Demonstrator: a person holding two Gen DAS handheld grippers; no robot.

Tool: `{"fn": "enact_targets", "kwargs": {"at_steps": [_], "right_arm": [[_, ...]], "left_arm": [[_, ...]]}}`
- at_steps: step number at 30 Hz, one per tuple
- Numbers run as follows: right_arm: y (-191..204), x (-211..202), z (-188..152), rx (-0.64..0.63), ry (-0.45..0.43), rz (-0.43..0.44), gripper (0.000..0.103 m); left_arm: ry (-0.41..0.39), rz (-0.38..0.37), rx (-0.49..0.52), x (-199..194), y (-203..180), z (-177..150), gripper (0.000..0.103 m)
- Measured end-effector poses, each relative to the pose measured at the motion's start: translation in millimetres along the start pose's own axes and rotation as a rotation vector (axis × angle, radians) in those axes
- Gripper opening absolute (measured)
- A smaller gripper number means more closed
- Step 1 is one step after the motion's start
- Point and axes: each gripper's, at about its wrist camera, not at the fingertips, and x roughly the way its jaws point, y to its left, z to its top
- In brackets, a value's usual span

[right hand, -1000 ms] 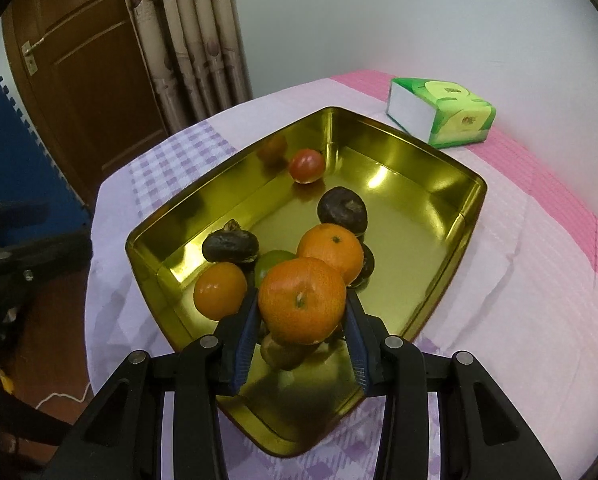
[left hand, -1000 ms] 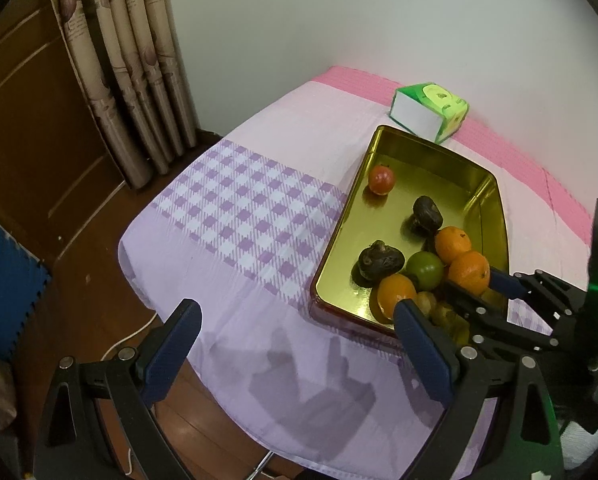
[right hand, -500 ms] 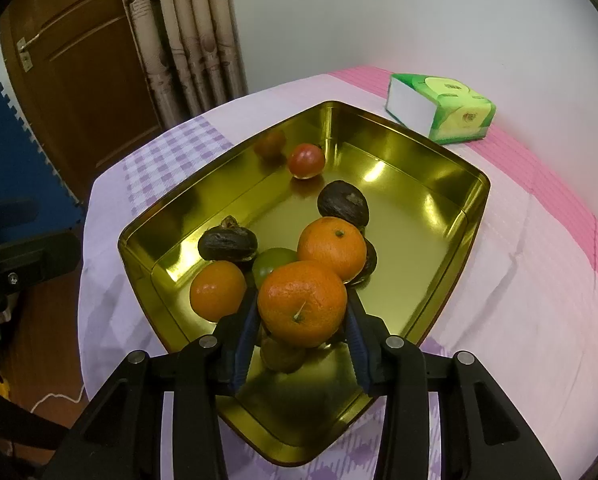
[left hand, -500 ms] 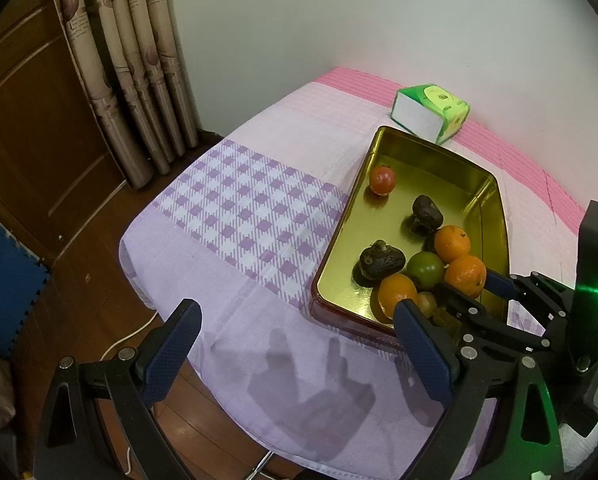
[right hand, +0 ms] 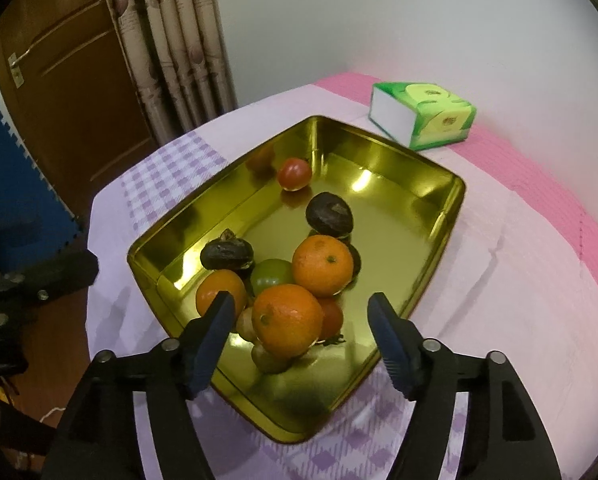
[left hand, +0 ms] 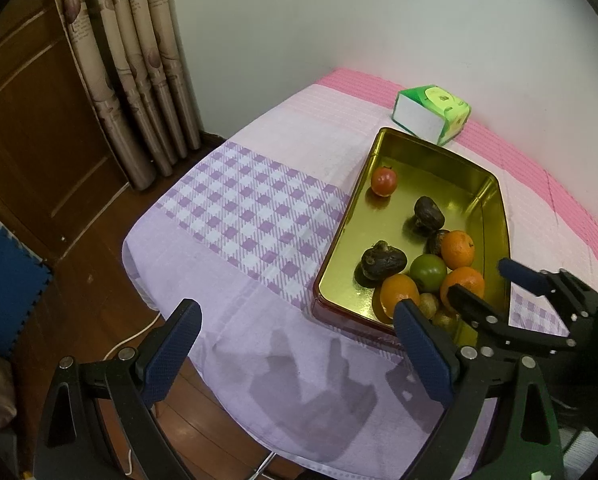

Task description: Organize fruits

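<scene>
A gold tray on the tablecloth holds several fruits. Among them are oranges, a green fruit, a red tomato and two dark wrinkled fruits. The nearest orange rests on the pile at the tray's near end. My right gripper straddles it with its jaws opening, and the pads stand clear of its sides. In the left wrist view my left gripper hangs open above the tablecloth's near edge, left of the tray, with nothing between its fingers.
A green tissue box lies beyond the tray by the white wall. The checked purple cloth spreads left of the tray to the table's edge. A curtain, a wooden door and a blue floor mat stand to the left.
My right gripper's jaws have spread apart and let go of the orange, which now rests on the pile in the tray. The left gripper has stayed where it was.
</scene>
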Motion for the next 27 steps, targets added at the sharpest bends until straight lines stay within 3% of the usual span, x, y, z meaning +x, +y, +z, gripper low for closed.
{"fn": "enact_targets", "kwargs": {"at_steps": [8,19,27], "right_arm": [[-10.2,-20.7,-6.5,0.041,0.021,-0.068,0.09],[-21.0,-53.4,-29.0,0.095,0.032,-0.155,0.092],[-26.9,-65.9,-38.7,0.119,0.03,-0.157,0.095]], "left_arm": [[-0.011,0.001,0.02,-3.0,-6.0,-1.9,0.096],[-0.04,0.017,0.095,-11.1,-26.1,-10.2,0.096],[-0.056,0.025,0.145,-15.5,-40.2,-17.6,0.096]]}}
